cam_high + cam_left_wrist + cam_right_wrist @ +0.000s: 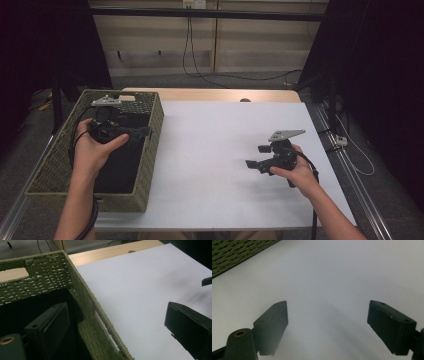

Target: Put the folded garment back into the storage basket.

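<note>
Both grippers are held with jaws apart: left gripper (131, 132) astride the woven basket's (95, 315) side wall, right gripper (255, 165) empty over the table (210, 150).

Bare forearms, no sleeves; black two-jaw left gripper (142, 132) and right gripper (251, 164), each with grey three-cornered plate, black trailing cable behind fingers.

Black curtains (45, 45), panelled back wall (210, 45)
</note>
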Available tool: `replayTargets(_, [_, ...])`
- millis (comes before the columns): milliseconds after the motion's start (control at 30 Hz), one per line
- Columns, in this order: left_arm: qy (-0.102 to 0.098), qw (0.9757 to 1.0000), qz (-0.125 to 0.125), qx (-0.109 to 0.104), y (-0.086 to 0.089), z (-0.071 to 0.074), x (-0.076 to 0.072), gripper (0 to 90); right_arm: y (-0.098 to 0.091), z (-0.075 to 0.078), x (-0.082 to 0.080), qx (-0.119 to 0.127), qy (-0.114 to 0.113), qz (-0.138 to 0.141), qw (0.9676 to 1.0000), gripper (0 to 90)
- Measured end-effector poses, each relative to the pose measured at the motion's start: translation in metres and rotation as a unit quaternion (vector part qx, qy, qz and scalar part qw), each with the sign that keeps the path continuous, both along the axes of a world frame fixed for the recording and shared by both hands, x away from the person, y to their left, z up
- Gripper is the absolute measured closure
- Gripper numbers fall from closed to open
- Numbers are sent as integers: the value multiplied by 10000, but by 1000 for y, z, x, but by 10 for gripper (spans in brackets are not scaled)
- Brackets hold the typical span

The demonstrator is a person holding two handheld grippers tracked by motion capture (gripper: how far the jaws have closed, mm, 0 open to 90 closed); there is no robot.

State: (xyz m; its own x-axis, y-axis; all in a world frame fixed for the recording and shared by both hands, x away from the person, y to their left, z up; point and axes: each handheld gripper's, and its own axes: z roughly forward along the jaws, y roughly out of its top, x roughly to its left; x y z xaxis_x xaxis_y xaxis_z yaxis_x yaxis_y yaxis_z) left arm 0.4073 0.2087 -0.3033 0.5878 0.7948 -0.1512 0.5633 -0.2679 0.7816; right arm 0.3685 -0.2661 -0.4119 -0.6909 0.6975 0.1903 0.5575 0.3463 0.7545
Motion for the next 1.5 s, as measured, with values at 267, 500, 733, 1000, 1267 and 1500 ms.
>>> replayTargets(267, [-121,9998,-38,-147,0,-5,-1,53,-6,-4,-6,-23,26,-75,10000,163])
replayTargets(500, [-194,9995,-90,-233,1,-8,-4,51,-12,-5,-13,-21,26,-131,9999,163])
replayTargets(733, [-278,9991,-130,-279,3,-10,-5,47,-19,-6,-19,-3,9,-216,9998,162])
replayTargets(1000, [-411,9979,-109,-482,6,-12,-6,45,-24,-7,-24,-28,23,-253,9997,158])
replayTargets(1267, [-479,9973,-98,-546,7,-12,-5,45,-27,-6,-27,18,2,-283,9996,154])
replayTargets(1500, [-523,9966,-60,-627,10,-12,-7,45,-29,-9,-32,6,30,-279,9996,150])
